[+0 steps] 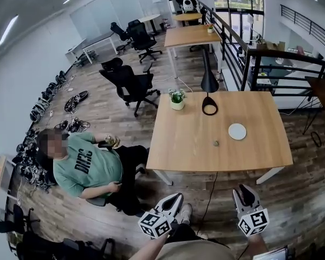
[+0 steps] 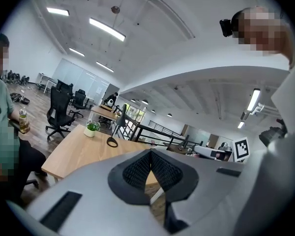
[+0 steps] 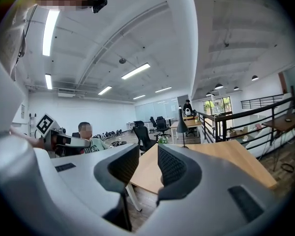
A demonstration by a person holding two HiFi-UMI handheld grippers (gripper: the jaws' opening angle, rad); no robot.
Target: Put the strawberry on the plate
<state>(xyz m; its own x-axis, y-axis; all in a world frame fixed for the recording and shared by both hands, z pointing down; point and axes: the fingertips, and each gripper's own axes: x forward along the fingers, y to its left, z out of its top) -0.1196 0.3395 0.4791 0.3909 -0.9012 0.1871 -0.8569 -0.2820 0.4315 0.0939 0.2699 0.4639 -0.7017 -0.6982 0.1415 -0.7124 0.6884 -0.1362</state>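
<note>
The wooden table [image 1: 206, 156] is the largest thing here. It stands ahead of both grippers, well beyond their tips, with bare floor between. Neither gripper reaches over it.

A seated person in a green shirt [image 1: 89, 167] is off to the left of the left gripper [image 1: 172, 200], low on the floor side of the table, with a bottle [image 2: 22, 121] in one hand. A black office chair [image 1: 131, 85] stands farther out, ahead and to the left of that gripper, past the table's far left corner.

The left gripper is held low and close to the wearer's body. In its own view the dark ribbed pads [image 2: 137, 168] meet at their tips and nothing is caught between them. The right gripper [image 1: 244, 193] sits beside it, just as low. Its pads [image 3: 174, 166] are drawn almost together, leaving only a thin slot through which the table edge and floor show, and it holds nothing.

A black desk lamp [image 1: 209, 93] stands at the table's far edge, straight ahead and between the lines of the two grippers. A small potted plant [image 1: 177, 98] is at the far left corner, ahead of the left gripper.

The white plate [image 1: 237, 131] lies flat on the tabletop ahead of the right gripper, well apart from it. The strawberry [image 1: 216, 143] rests on the bare wood just left of the plate, not touching it, a little nearer the grippers. It is too small to make out in detail.
</note>
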